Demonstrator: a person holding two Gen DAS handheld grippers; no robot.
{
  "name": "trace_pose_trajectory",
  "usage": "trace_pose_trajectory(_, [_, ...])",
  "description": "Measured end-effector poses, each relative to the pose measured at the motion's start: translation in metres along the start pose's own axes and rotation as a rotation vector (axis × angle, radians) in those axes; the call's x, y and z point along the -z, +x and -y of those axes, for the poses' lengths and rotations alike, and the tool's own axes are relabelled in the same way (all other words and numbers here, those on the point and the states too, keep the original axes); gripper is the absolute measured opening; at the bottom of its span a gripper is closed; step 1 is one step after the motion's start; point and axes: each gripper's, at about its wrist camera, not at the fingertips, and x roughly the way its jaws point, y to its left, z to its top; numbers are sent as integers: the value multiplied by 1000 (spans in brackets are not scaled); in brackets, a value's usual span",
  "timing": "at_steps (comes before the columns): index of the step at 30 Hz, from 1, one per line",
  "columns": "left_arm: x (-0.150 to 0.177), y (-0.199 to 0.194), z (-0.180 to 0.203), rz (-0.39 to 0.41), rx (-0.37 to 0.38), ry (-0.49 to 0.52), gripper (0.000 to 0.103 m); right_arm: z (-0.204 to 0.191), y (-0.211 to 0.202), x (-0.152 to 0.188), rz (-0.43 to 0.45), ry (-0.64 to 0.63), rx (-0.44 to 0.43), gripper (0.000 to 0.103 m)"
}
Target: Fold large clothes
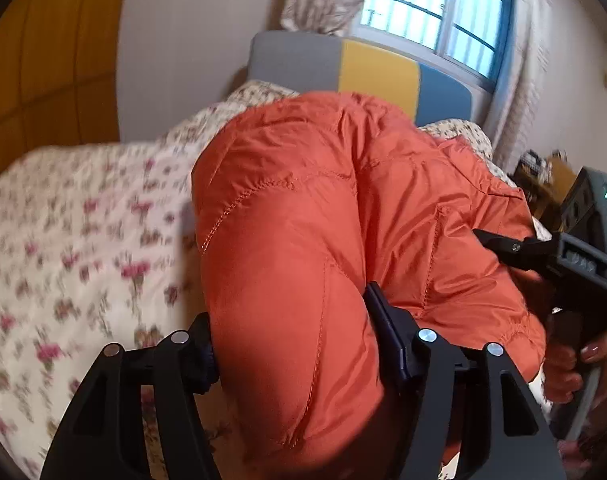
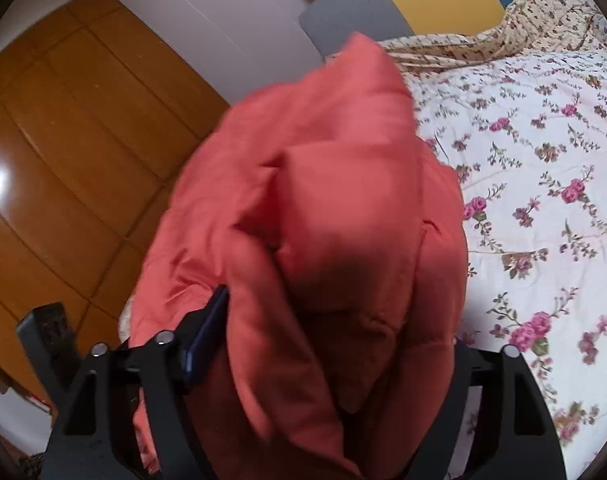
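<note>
The puffy orange quilted jacket (image 1: 303,208) sits bunched between your two grippers, lifted over the bed with the floral-print sheet (image 1: 75,232). In the left wrist view, a thick stitched roll of the jacket fills the gap of your left gripper (image 1: 291,344): both dark pads press into the padding on either side, so the gripper is pinching the jacket with its jaws held wide by the bulk. Beyond it and to the right, your right gripper (image 1: 503,248) bites into the far side of the same garment, with your hand (image 1: 599,352) on its handle.

In the right wrist view, the jacket (image 2: 323,220) bulges up between the jaws of your right gripper (image 2: 335,344). Its left pad (image 2: 207,336) lies against a fold; the right pad is hidden behind the fabric, so you cannot tell whether that side still presses.

Ahead of the grippers stands a padded headboard in grey, yellow and blue panels (image 1: 375,68), with a barred window (image 1: 443,12) above it. To the left is a wooden wardrobe (image 2: 63,152).
</note>
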Motion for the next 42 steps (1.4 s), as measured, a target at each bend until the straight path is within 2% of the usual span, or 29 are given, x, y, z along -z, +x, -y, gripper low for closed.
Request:
trace_pose_trajectory(3, [7,0,0,1,12,-9,68,3,-2,9,9,-1,9,81])
trace_pose_trajectory(8, [10,-12,1,5,-66,46,96,-5,-12,3,30,-5,77,87])
trace_pose_trajectory(12, [10,-23,-4,-17,-77,56,97,-8,-30,9,62,-7,136,91])
trace_pose_trajectory(17, [4,-43,-21,-2,-95,-33,99,-15,-54,13,95,-46,245,93])
trace_pose_trajectory(21, [-16,-50,-30,8,-110,-117,99,-18,-75,-1,172,-36,320,93])
trace_pose_trajectory(26, [-48,-42,-23,-4,-123,-142,99,-41,-83,-34,217,-41,341,93])
trace_pose_trajectory(31, [-73,-29,-5,-16,-149,-114,99,-71,-67,-67,217,-90,317,93])
trace_pose_trajectory(35, [-86,-16,6,-24,-120,-111,99,-93,-33,-94,200,-179,323,93])
trace_pose_trajectory(39, [-98,0,17,-28,-148,-79,100,-100,8,-122,182,-233,370,93])
trace_pose_trajectory(42, [-106,14,23,-35,-177,-58,100,-90,37,-136,158,-244,415,93])
